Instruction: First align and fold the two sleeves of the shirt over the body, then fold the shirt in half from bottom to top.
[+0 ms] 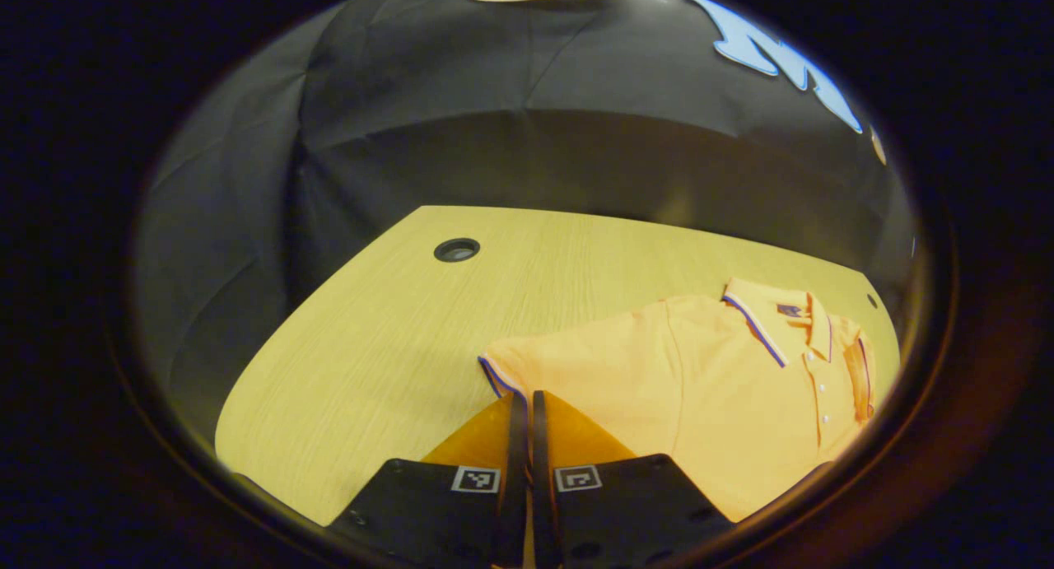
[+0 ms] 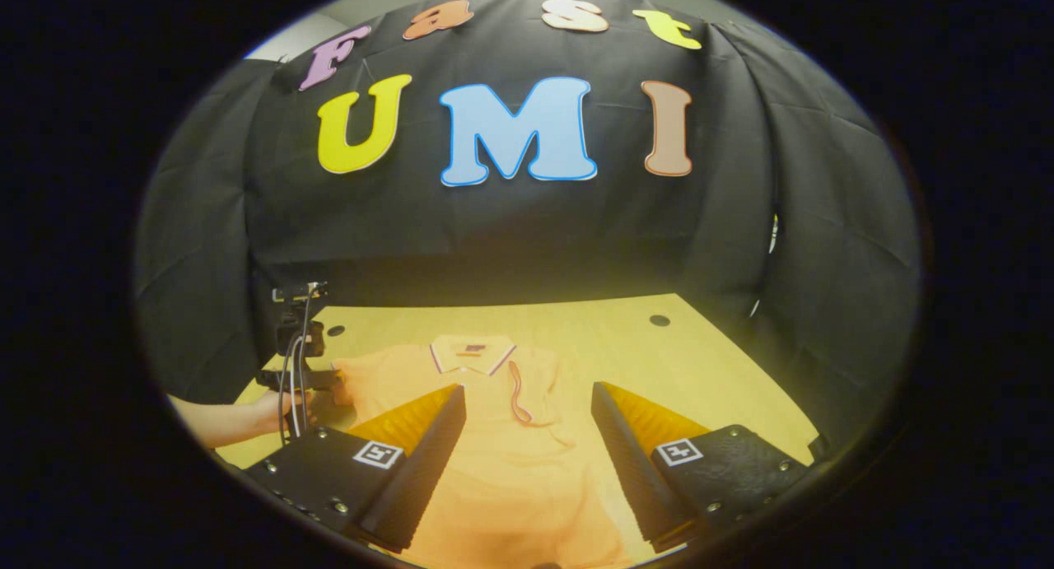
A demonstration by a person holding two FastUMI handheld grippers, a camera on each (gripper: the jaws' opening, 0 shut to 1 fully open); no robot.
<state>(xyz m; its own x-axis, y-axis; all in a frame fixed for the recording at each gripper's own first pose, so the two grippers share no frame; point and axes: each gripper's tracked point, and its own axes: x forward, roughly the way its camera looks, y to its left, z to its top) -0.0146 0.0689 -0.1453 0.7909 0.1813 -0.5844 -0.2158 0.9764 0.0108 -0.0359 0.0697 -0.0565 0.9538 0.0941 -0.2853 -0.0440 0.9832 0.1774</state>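
Flat on the wooden desk an orange shirt is spread, collar far from the person. Being soft and light, it is probably best taken by a sleeve's hem. The right gripper is held wide open above it, empty. The left gripper fingers are pressed together; whether cloth is pinched cannot be told.
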